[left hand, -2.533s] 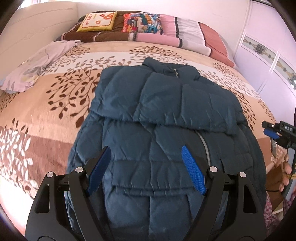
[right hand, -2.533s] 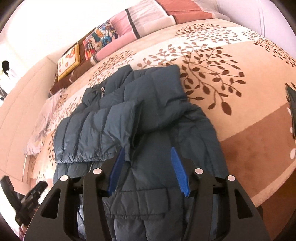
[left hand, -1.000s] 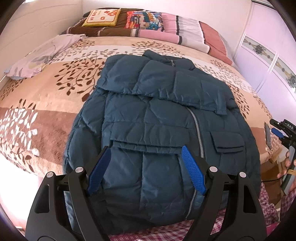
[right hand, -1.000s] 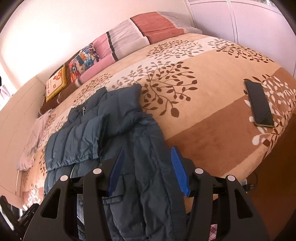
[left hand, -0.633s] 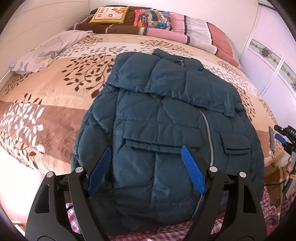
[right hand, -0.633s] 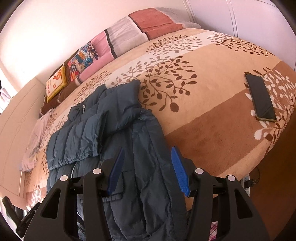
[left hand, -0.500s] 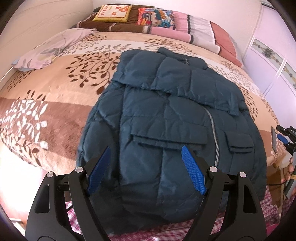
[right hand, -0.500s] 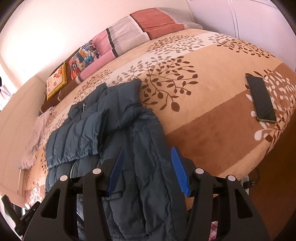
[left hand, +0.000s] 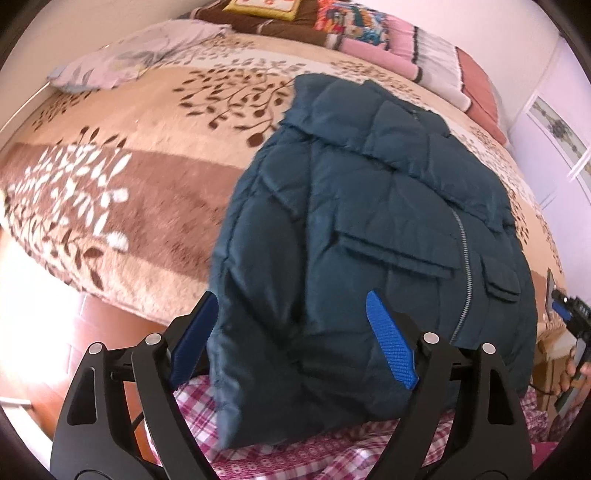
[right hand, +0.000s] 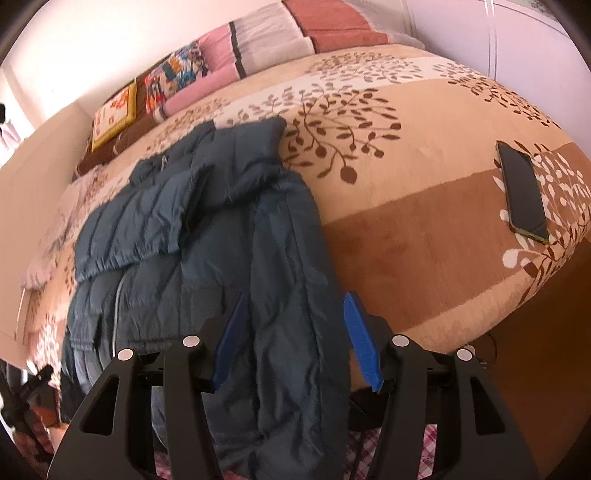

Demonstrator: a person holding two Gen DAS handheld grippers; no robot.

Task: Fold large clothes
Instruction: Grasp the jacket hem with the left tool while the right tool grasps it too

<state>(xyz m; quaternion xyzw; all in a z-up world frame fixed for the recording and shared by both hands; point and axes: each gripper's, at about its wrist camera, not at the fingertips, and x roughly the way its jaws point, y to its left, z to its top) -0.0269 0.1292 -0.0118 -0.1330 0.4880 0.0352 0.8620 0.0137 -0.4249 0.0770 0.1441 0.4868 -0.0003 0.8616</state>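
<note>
A dark blue quilted jacket (left hand: 369, 221) lies front up on the bed, sleeves folded across the chest, hem hanging over the near edge. My left gripper (left hand: 291, 339) hovers at the hem's left corner. Its jaws are opening, the corner sits between the blue pads, and neither pad presses on it. In the right wrist view the jacket (right hand: 221, 240) runs down to my right gripper (right hand: 293, 339), which straddles the hem's right edge with its pads apart and clear of the cloth. At the far right of the left wrist view the right gripper (left hand: 569, 314) shows beside a hand.
The floral beige and brown blanket (left hand: 129, 184) covers the bed. A black phone (right hand: 524, 192) lies near its right corner. Pillows (left hand: 369, 22) line the headboard, with a lilac garment (left hand: 140, 51) at the far left. Checked cloth (left hand: 295, 458) is below the hem, wooden floor (left hand: 55, 332) at the left.
My left gripper has slid left and down to the hem's left corner, which now lies between its pads. The right gripper has sunk closer to the hem's right edge.
</note>
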